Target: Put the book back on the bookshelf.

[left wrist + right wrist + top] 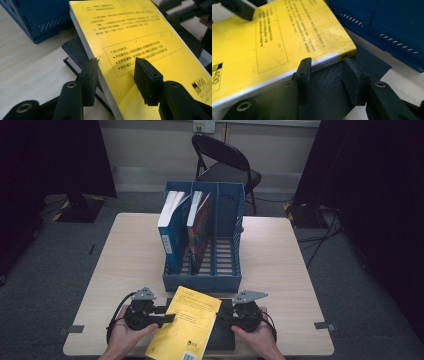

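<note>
Two hands low, left hand-held gripper [116, 75] straddling yellow book [140, 40] edge

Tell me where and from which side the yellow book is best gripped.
Probably its long page edge, from the left: the yellow book lies flat on a black book, its edge overhanging, so the left tool can straddle its thickness.
</note>
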